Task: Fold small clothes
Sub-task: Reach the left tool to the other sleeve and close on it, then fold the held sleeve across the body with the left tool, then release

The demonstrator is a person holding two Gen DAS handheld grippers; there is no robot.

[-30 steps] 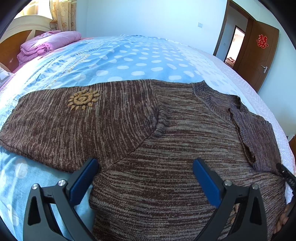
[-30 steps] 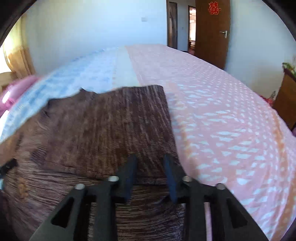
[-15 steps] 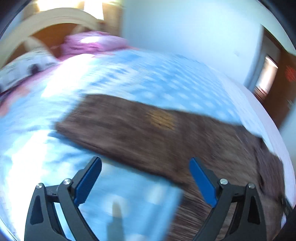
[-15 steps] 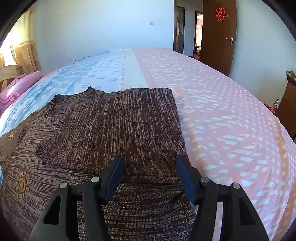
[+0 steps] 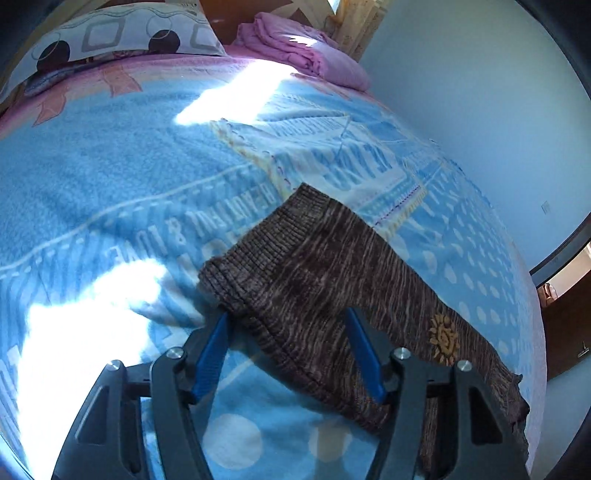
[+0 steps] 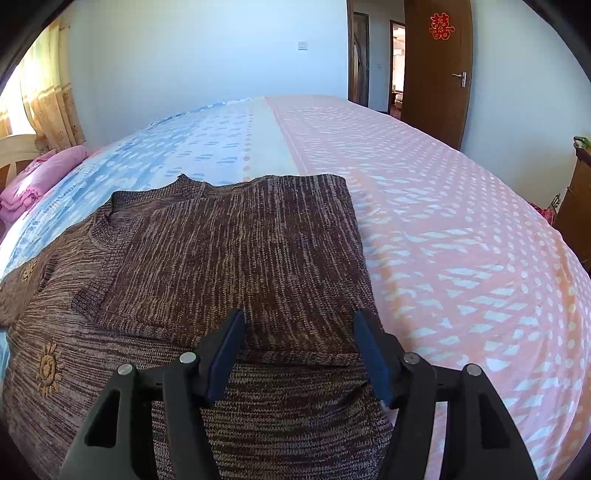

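- Filling the bottom of the left wrist view, the left gripper (image 5: 288, 332) has its jaws spread wide, its blue pads (image 5: 212, 356) standing on either side of the sleeve (image 5: 317, 280) of the brown sweater (image 5: 436, 354); nothing is pinched between them.
- That sleeve runs from the ribbed cuff (image 5: 266, 243) at frame centre down to the lower right, lying flat on the blue blanket (image 5: 110, 192), with a small yellow sun motif (image 5: 443, 338) sewn near the right pad.
- Farther up the same view, a bright patch of sunlight crosses the blanket; a patterned pillow (image 5: 118, 33) sits at the upper left and a folded pink quilt (image 5: 303, 48) at top centre.
- Along the bottom of the right wrist view, the right gripper (image 6: 299, 354) also has its jaws spread, hovering over the sweater's body (image 6: 229, 251) and gripping nothing.
- One sleeve is folded across the chest there, its cuff edge lying just ahead of the pads; another sun motif (image 6: 48, 367) shows at the lower left.
- Beyond the sweater's neckline (image 6: 184, 182), the bedspread (image 6: 443, 221) turns from blue on the left to pink on the right.
- At the top right of that view stands a brown door (image 6: 437, 74) bearing a red paper ornament (image 6: 441, 26).
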